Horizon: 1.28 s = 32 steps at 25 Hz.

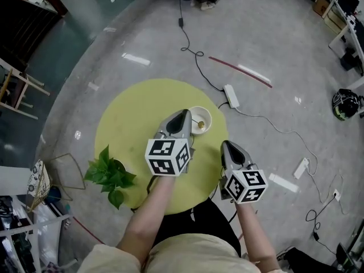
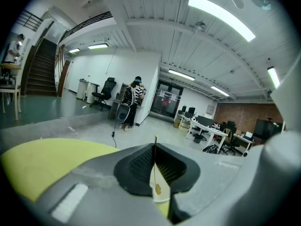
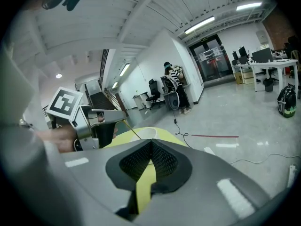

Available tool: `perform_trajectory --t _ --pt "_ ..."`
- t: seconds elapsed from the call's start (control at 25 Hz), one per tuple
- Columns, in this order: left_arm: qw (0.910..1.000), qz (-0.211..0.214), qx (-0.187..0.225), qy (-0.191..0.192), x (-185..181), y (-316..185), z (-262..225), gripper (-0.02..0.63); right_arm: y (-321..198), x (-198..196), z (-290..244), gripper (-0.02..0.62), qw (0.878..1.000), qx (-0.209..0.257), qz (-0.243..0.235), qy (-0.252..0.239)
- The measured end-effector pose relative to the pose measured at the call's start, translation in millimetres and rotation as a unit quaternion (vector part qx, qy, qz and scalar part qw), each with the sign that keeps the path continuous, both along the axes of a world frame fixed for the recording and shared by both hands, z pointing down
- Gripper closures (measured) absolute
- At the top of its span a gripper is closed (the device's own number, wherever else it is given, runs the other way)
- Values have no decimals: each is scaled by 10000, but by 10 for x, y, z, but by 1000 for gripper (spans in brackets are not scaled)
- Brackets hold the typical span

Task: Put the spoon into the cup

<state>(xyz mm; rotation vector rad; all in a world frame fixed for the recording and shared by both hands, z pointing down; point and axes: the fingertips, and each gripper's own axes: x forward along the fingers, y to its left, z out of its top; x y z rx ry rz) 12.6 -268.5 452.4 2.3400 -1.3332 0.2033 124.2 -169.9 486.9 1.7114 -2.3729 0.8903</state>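
Observation:
A white cup (image 1: 206, 113) stands near the far right edge of the round yellow table (image 1: 131, 118). My left gripper (image 1: 186, 114) hangs just left of the cup, shut on the thin golden spoon (image 2: 155, 149). The spoon's bowl (image 2: 157, 189) points down over the cup (image 2: 162, 197). In the right gripper view the spoon (image 3: 131, 129) slants from the left gripper's fingers (image 3: 106, 118) down to the cup's rim (image 3: 146, 133). My right gripper (image 1: 229, 145) is at the table's near right edge, shut (image 3: 151, 142) with nothing held.
A green potted plant (image 1: 108, 175) sits on the table's near left edge. On the floor beyond the table lie a white power strip (image 1: 231, 95) and cables (image 1: 196, 56). A person (image 2: 134, 100) stands at a desk far off.

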Motion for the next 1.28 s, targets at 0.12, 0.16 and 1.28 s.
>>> perform_trajectory --t 0.12,0.16,1.28 --pt "10000 -23 -60 10 22 -37 67 601 -52 -23 42 595 10000 -44 -77 -6" --pt "10000 -34 -76 16 24 -48 88 601 -70 -35 58 595 9999 -56 -107 3" --pt "9989 -304 -343 31 -85 -131 469 594 -176 -120 320 595 9988 -407 -278 -71"
